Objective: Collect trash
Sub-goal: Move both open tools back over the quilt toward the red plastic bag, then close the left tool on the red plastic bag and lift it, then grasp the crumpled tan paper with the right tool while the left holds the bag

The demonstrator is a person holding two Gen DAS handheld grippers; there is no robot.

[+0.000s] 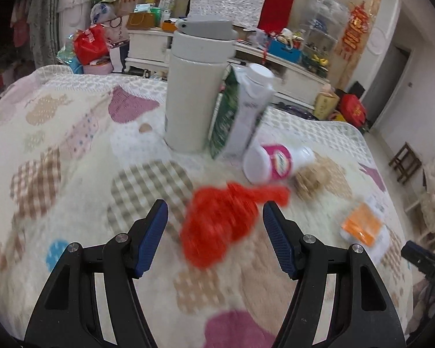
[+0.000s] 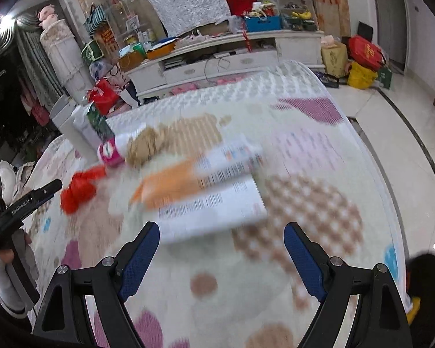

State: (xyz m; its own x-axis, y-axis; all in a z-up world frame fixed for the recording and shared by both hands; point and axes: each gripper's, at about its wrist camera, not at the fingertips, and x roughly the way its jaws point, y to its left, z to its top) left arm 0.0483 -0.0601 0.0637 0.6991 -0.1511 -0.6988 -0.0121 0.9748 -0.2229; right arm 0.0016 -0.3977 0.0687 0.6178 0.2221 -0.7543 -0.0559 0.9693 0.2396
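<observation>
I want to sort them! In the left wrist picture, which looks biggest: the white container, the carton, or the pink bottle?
1. White container, looks biggest.
2. Carton, leaning on it.
3. Pink bottle, lying down, smallest.
All three sit about equally far away.

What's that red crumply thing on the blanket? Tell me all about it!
The red bag is a bright red, scrunched-up lump that looks like thin plastic, with a twisted tail sticking out toward the pink bottle. It lies on the patterned blanket, just beyond the fingertips of the open left gripper, which is not touching it. It looks blurry, so finer details cannot be made out. From the right wrist view it sits to the left of the papers, apart from them.
</observation>
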